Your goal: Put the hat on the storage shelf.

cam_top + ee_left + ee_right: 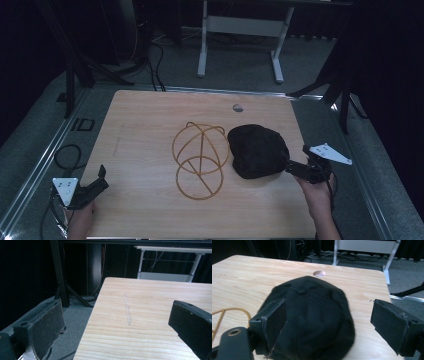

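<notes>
A black cap [257,151] lies crown up on the right half of the wooden table [140,130]. To its left stands a golden wire stand [199,159], made of a dome of hoops over a ring. My right gripper [296,167] is open at the cap's near right edge, and in the right gripper view the cap [312,315] sits between and just beyond its jaws. My left gripper [100,181] is open at the table's front left corner, with only bare tabletop [140,315] ahead of it.
A small round grommet [238,107] sits in the table near its far edge. Beyond the table stand a white desk frame [240,30] and dark tripod legs [75,70]. Cables lie on the grey floor [30,150] to the left.
</notes>
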The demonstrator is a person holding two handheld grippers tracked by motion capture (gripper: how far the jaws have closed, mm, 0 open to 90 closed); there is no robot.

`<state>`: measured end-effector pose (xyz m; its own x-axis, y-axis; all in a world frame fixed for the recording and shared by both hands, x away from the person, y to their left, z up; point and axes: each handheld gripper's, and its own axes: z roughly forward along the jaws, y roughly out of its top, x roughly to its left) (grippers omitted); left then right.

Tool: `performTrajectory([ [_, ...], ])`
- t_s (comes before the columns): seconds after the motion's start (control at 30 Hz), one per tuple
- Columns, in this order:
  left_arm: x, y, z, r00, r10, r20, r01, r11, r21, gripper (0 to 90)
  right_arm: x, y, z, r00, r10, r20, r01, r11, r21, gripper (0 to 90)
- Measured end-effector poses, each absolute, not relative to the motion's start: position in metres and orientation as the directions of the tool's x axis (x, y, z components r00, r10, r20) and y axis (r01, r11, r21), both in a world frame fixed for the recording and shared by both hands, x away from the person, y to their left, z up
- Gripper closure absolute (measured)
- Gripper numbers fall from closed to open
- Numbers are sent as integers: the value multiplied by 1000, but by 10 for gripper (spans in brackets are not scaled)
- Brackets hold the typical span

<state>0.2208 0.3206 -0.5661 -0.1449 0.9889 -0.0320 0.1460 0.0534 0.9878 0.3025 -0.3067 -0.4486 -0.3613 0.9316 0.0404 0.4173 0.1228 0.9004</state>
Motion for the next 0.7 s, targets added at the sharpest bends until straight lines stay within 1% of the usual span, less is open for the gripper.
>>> performTrajectory([
  [0.27, 221, 321, -566, -141, 989, -35, 144, 55, 988, 5, 317, -277, -457, -404, 915, 8, 420, 178, 890, 137],
  [0.5, 221, 321, -566, -136, 990, -33, 145, 53, 988, 5, 330, -261, -473, -401, 916, -26, 459, 225, 859, 152],
  [0.53, 221, 321, -566, -135, 990, -34, 145, 53, 988, 5, 331, -259, -475, -393, 919, -38, 465, 234, 854, 159],
  [0.57, 221, 321, -566, -134, 990, -34, 146, 53, 988, 5, 332, -258, -477, -386, 921, -46, 469, 239, 850, 191],
  [0.7, 221, 321, -566, -132, 991, -29, 146, 48, 988, 5, 334, -256, -485, -374, 926, -49, 486, 241, 840, 252],
])
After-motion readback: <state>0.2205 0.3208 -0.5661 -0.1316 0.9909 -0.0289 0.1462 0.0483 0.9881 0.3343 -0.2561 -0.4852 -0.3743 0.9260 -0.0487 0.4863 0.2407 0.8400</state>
